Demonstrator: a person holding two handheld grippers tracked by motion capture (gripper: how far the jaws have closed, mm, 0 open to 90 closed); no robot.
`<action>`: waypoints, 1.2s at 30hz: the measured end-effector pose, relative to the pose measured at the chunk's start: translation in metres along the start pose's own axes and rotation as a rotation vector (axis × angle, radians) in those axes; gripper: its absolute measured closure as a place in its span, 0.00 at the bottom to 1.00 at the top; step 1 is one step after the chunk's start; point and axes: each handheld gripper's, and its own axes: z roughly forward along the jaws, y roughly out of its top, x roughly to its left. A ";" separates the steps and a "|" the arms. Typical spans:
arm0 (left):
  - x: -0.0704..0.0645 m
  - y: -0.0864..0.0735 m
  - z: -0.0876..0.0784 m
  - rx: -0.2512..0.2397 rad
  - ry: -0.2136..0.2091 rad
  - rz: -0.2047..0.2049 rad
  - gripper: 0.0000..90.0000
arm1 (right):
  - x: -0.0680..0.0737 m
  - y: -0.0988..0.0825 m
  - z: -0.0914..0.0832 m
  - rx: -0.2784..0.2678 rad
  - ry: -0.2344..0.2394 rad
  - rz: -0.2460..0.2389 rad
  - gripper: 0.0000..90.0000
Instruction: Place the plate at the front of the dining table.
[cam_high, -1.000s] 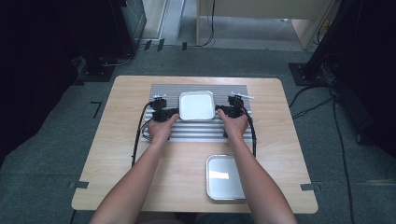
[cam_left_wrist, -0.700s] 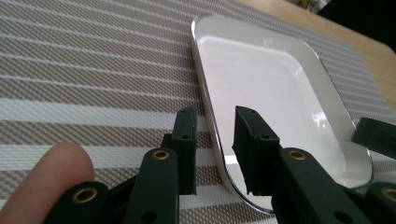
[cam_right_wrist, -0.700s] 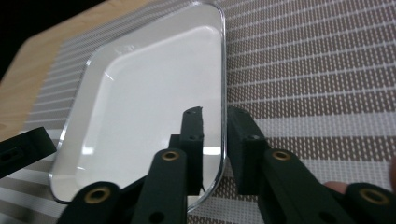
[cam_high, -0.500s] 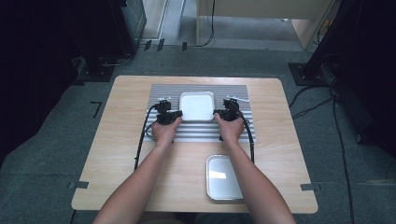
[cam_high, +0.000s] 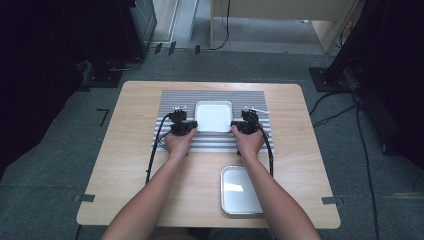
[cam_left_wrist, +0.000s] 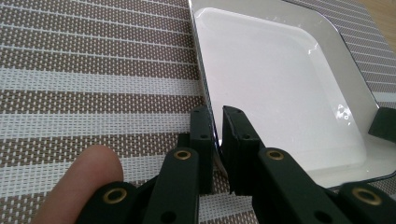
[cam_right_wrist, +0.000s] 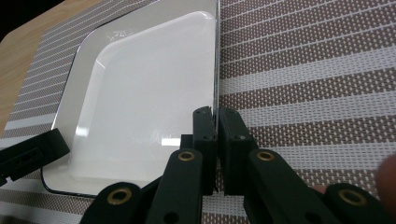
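Observation:
A white square plate lies on a striped placemat at the middle of the table. My left gripper is at the plate's left side and my right gripper at its right side. In the left gripper view my left gripper is shut on the thin rim of the plate. In the right gripper view my right gripper pinches the opposite rim of the plate, and the left gripper's jaw shows across it. Whether the plate is off the mat I cannot tell.
A shiny metal tray sits on the wooden table near its front edge, just right of centre, beside the right forearm. Cables trail from both grippers back along the arms. Dark equipment and cables stand on the floor around the table.
Both grippers have drawn inward from the plate's outer sides onto its left and right rims. The plate has stayed in about the same place.

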 end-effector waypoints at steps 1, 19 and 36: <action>0.001 0.000 -0.001 -0.001 -0.023 -0.002 0.88 | -0.001 0.000 0.000 -0.002 0.006 -0.003 0.95; -0.009 -0.018 -0.063 -0.026 -0.167 0.167 0.19 | -0.006 0.004 -0.052 -0.068 0.115 -0.243 0.34; 0.010 -0.054 -0.101 -0.101 -0.062 0.172 0.17 | -0.031 -0.021 -0.104 -0.131 0.069 -0.322 0.30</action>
